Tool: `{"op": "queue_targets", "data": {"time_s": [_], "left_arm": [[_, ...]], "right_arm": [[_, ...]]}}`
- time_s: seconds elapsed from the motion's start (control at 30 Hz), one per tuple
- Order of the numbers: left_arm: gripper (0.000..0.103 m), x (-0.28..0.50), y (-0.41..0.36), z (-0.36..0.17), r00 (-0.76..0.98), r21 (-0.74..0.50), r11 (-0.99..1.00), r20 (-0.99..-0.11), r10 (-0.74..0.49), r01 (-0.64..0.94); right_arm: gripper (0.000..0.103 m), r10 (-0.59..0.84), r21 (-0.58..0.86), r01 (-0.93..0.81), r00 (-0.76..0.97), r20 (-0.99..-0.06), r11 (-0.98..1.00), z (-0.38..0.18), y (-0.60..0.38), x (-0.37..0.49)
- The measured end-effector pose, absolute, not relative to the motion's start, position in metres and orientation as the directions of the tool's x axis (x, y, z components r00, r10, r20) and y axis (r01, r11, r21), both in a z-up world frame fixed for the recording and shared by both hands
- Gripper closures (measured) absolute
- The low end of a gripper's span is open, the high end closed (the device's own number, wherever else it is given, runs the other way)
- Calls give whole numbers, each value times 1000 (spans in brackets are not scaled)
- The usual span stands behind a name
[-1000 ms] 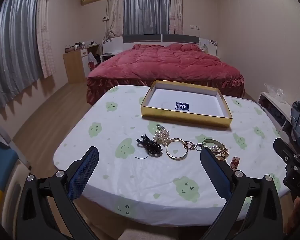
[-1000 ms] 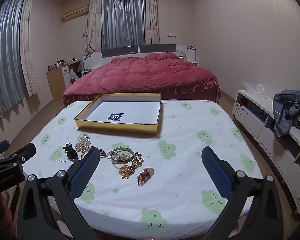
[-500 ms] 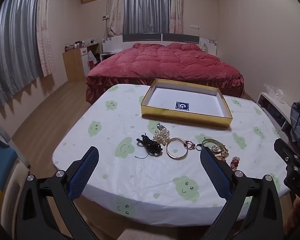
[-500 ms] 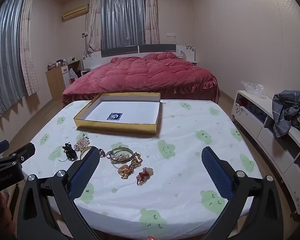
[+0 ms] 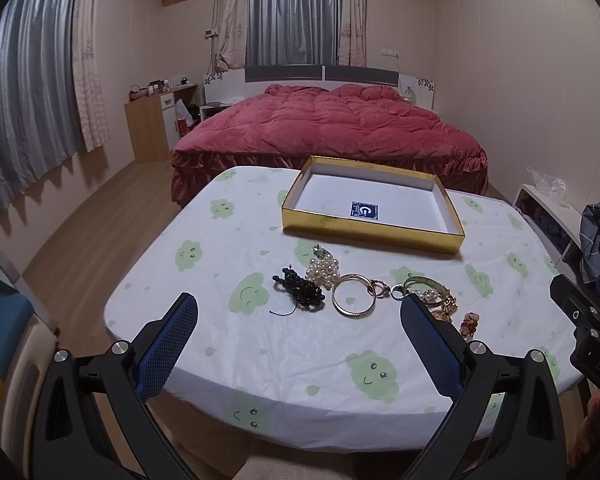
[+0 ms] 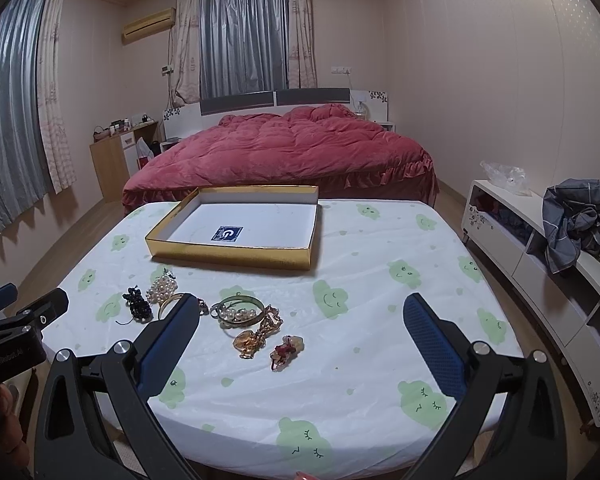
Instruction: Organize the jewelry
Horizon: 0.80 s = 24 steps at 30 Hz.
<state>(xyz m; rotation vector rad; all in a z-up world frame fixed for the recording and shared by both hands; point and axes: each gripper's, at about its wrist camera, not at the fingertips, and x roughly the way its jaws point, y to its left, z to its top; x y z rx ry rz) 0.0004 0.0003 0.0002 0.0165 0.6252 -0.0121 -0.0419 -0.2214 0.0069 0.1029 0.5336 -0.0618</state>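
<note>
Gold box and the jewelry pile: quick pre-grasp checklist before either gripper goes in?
1. Left gripper open, holding nothing: ok.
2. Right gripper open, holding nothing: ok.
3. Gold box open-topped, nothing in it but a blue label: ok.
4. Black bead piece lies apart enough for a single grasp: ok.
5. Gold bangle free of the pearl cluster: cannot tell.
6. Pearl bangle separate from the amber pendant chain: not ok, they overlap.

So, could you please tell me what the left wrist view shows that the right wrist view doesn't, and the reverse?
Only the left wrist view shows the whole gold bangle, and a blue and yellow chair at its left edge.

Only the right wrist view shows the amber pendant unobstructed; the left hand-held gripper covers it in the other.

Both show the gold box, the black beads, the pearl cluster and the red bed.
</note>
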Motion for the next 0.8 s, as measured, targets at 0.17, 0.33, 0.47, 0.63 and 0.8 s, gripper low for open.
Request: {"op": "queue_targets", "data": {"time_s": [0.17, 0.33, 0.47, 0.63, 0.8], "left_arm": [[5, -1, -3, -2, 811, 12, 1000, -586, -5, 15], [5, -1, -2, -5, 810, 15, 1000, -586, -3, 14], [5, -1, -3, -6, 809, 14, 1000, -587, -2, 13], [5, -3, -1, -7, 808, 11, 1000, -589, -4, 14], [5, -3, -1, -6, 808, 11, 1000, -590, -6, 16]], "right_arm": [[103, -32, 80, 84, 859, -511, 993, 7, -222, -42], [103, -32, 82, 86, 857, -515, 993, 6, -221, -41], [103, -32, 83, 87, 857, -515, 993, 6, -222, -41], [103, -31, 82, 86, 854, -520, 993, 5, -221, -40], [103, -32, 79, 85, 854, -519, 993, 5, -221, -41]]}}
